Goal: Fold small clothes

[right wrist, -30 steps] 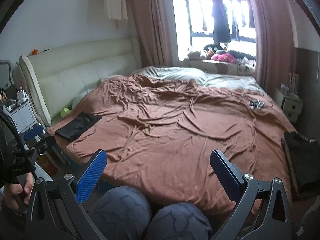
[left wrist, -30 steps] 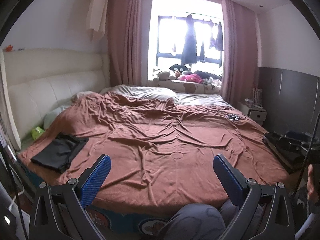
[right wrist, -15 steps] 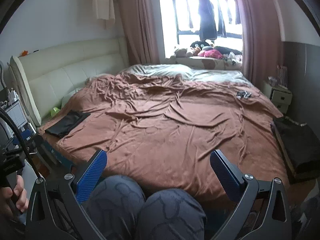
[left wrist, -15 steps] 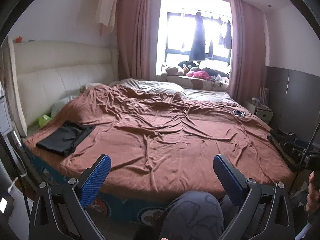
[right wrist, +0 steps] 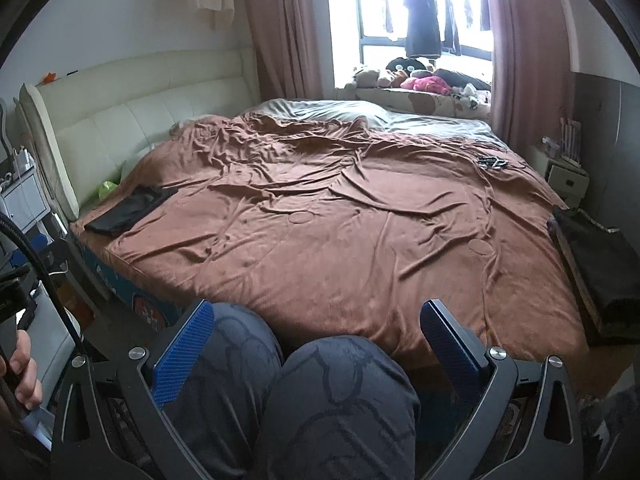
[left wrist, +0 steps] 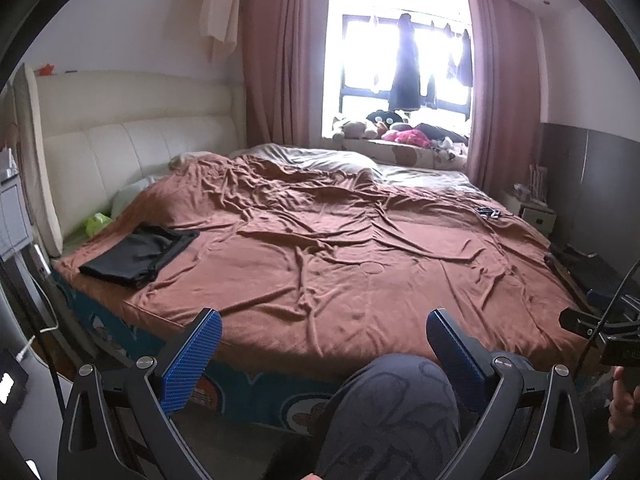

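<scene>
Both tongs are held above the person's knees at the foot side of a wide bed, and both stand spread wide with nothing between the blue pads. The left tongs (left wrist: 324,322) fill the bottom of the left wrist view, one knee (left wrist: 394,408) in grey patterned trousers showing between the fingers. The right tongs (right wrist: 316,314) sit low in the right wrist view over both knees (right wrist: 320,392).

The bed (left wrist: 340,248) is covered with a rumpled brown blanket (creases run across most of it). A folded black garment (left wrist: 138,252) lies flat on the blanket near the bed's corner, at the left middle of the left wrist view, close to the cream padded headboard (left wrist: 120,140); in the right wrist view the same black garment (right wrist: 128,208) lies at the left middle too, well apart from both tongs. A lime-green item (left wrist: 96,224) rests just beyond it beside the headboard.

At the right edge of the right wrist view, a dark pile (right wrist: 596,256) sits beside the bed. Plush toys (left wrist: 384,128) line the sill under the bright window, at the upper centre.
</scene>
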The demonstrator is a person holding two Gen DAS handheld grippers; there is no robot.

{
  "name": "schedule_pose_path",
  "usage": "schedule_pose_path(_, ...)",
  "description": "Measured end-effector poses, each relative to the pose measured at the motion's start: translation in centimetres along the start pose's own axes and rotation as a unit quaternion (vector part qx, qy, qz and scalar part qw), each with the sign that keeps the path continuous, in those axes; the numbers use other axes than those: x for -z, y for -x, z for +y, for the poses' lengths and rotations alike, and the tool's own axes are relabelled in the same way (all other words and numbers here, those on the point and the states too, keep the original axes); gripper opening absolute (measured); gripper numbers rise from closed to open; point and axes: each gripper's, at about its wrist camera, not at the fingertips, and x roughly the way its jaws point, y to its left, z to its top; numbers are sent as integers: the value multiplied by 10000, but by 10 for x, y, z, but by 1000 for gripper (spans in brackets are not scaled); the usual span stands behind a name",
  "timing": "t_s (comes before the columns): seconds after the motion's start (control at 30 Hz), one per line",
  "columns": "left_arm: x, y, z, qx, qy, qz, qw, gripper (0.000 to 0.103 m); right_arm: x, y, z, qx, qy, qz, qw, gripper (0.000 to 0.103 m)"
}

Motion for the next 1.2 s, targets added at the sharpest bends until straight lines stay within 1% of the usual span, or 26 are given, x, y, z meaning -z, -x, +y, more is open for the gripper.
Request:
schedule_pose_path(0.2,3,1,-2,-40,-26,-2,10000,103,0,1,0,9,-20,-25,10000,103)
schedule_pose_path(0.33,4,3,-4,6,-28,-20,10000,103,3,0,2,59,-40,-60,10000,103)
schedule_pose_path(0.57,3,4,-3,11,-12,-26,10000,103,6,1,3,17,5,-52,10000,103)
schedule_pose_path(1.2,6,7,-2,42,74,-17,10000,103,3,2,2,34,23,-56,10000,103)
